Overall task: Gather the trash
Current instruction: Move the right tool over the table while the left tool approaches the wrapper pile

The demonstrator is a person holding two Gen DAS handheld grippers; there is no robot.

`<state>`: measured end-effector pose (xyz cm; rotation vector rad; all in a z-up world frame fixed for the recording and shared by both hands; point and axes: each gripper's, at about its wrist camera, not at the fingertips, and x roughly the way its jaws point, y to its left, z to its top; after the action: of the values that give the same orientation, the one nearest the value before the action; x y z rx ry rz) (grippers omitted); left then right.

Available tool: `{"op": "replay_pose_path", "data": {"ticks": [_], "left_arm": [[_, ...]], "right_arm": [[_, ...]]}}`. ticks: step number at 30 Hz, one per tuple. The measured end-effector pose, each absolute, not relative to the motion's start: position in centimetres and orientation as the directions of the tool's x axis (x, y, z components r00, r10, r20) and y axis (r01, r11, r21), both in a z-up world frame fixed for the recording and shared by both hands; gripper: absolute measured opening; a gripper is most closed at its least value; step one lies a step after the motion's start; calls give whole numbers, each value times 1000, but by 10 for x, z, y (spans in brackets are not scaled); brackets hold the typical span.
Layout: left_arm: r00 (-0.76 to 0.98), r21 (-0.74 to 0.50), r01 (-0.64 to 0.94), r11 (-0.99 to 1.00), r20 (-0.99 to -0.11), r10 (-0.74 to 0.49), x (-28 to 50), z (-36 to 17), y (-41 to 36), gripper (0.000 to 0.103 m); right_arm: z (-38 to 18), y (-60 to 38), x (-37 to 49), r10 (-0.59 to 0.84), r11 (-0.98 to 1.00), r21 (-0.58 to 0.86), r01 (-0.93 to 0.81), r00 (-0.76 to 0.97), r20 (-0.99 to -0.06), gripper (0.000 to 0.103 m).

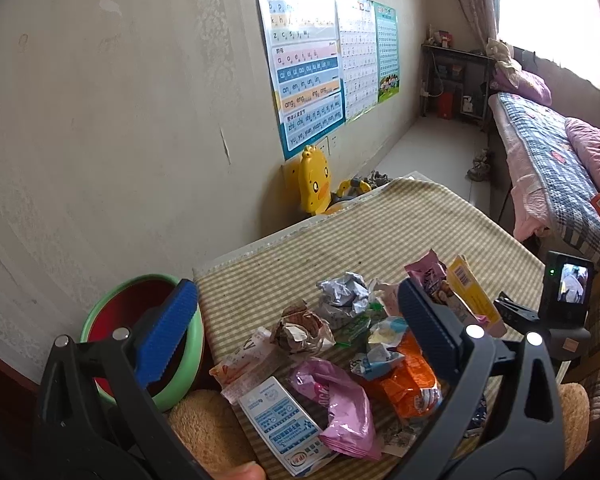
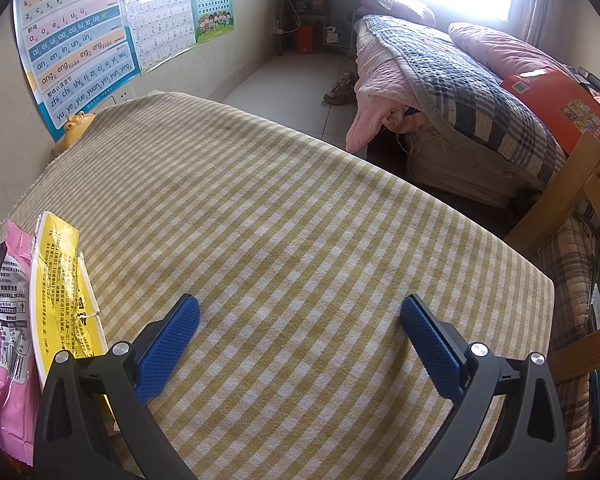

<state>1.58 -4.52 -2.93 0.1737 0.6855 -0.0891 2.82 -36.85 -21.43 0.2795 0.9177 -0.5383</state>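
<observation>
A heap of wrappers lies on the yellow checked tablecloth point(image 1: 400, 220): a pink bag point(image 1: 340, 408), an orange bag point(image 1: 412, 384), a crumpled silver wrapper point(image 1: 344, 292), a brown crumpled wrapper point(image 1: 300, 328) and a white-blue packet point(image 1: 284, 424). My left gripper point(image 1: 296, 304) hovers open above this heap, holding nothing. A green bowl with a red inside point(image 1: 140, 320) sits at the table's left, behind the left finger. My right gripper point(image 2: 300, 312) is open over bare cloth point(image 2: 300, 200). A yellow packet point(image 2: 60, 288) and a pink bag point(image 2: 0, 340) lie to its left.
A wall with posters point(image 1: 308, 64) runs along the left. A yellow duck chair point(image 1: 314, 184) stands beyond the table. A bed with a plaid quilt point(image 2: 460, 88) is at the right, with an orange box point(image 2: 556, 100) on it. A wooden chair frame point(image 2: 580, 184) stands near the table's right edge.
</observation>
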Motion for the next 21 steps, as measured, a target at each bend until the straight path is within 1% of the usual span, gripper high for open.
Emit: {"op": "replay_pose_path", "data": {"ticks": [6, 10, 21], "left_arm": [[759, 139, 133, 981, -651, -10, 18, -36, -49, 98], [771, 158, 140, 978, -637, -8, 14, -31, -49, 98], [772, 131, 124, 984, -635, -13, 15, -27, -41, 98]], "right_arm": [[-214, -369, 28, -320, 834, 4, 552, 489, -811, 96], [-214, -369, 28, -320, 834, 4, 552, 489, -811, 96], [-214, -368, 28, -320, 834, 4, 552, 489, -811, 97]]}}
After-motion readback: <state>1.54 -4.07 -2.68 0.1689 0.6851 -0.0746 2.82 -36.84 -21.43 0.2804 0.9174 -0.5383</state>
